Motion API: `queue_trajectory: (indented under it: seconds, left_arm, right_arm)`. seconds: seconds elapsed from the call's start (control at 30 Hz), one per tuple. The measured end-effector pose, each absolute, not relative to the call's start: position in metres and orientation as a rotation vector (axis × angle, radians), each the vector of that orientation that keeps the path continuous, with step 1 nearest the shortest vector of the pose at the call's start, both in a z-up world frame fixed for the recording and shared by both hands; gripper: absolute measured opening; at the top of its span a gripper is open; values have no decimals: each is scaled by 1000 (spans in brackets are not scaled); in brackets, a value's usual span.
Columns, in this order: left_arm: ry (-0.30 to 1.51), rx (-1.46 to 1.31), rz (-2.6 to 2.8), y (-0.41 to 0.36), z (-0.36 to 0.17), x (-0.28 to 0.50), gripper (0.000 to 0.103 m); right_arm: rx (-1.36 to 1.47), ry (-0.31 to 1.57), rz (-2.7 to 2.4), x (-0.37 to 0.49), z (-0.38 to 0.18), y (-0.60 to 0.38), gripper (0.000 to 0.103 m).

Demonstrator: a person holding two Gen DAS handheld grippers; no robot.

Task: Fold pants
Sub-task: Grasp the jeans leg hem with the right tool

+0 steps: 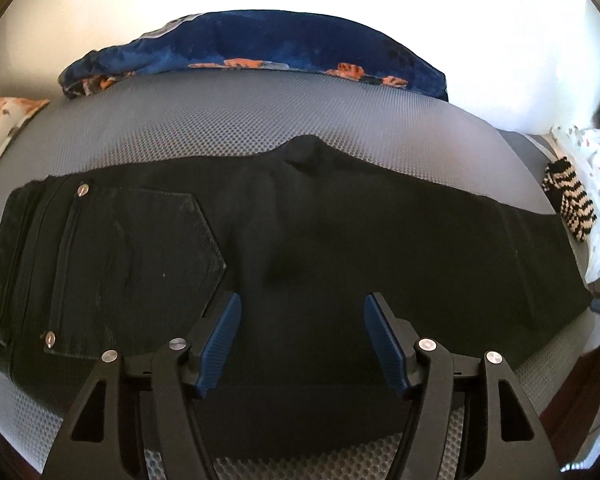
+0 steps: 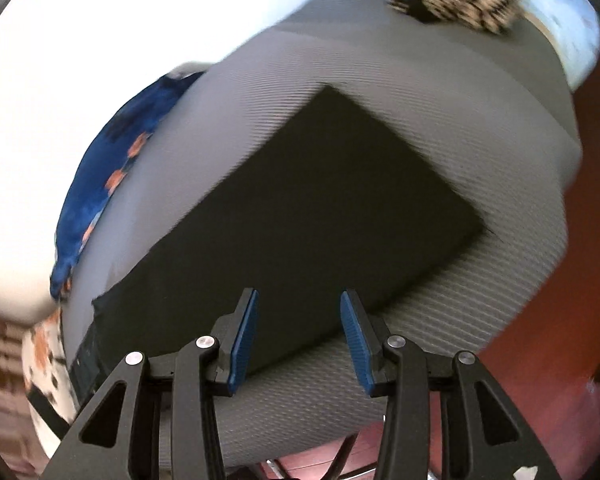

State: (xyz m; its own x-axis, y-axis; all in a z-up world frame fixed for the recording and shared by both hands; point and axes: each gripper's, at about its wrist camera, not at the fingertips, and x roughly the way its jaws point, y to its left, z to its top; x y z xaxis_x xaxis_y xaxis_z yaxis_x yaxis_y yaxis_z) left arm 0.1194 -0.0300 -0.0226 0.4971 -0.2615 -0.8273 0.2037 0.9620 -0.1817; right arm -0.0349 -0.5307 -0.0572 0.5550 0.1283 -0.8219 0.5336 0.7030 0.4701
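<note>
- Both grippers hover empty over the pants: the left gripper (image 1: 302, 320) and the right gripper (image 2: 298, 318) have their jaws apart, nothing between them.
- Black pants (image 1: 320, 240) lie flat, folded lengthwise, on the grey mat (image 1: 220, 120).
- Next fold seems due: the right gripper probably must grasp the leg end (image 2: 400, 184).

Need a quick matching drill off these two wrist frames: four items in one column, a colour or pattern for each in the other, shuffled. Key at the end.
Items
1. pants
2. mat
3. blanket
4. knitted piece

Descriptions
A. black and tan stripes
B. blue with orange patches
C. black, with a stitched back pocket
D. grey, dimpled texture

Pairs: 1-C, 2-D, 3-B, 4-A
</note>
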Motion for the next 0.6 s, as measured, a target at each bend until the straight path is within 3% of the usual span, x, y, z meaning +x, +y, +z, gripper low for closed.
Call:
queue_trajectory:
  seconds: [0.33,0.6]
  left_arm:
    - [1036,-86,-237,-22,-29,115,67]
    - [1055,-72,-222,-22,-38,118,67]
  right_arm:
    - [903,932,-362,-57,-88,-577,40]
    - [1021,784,-344,-58,-104,-608,31]
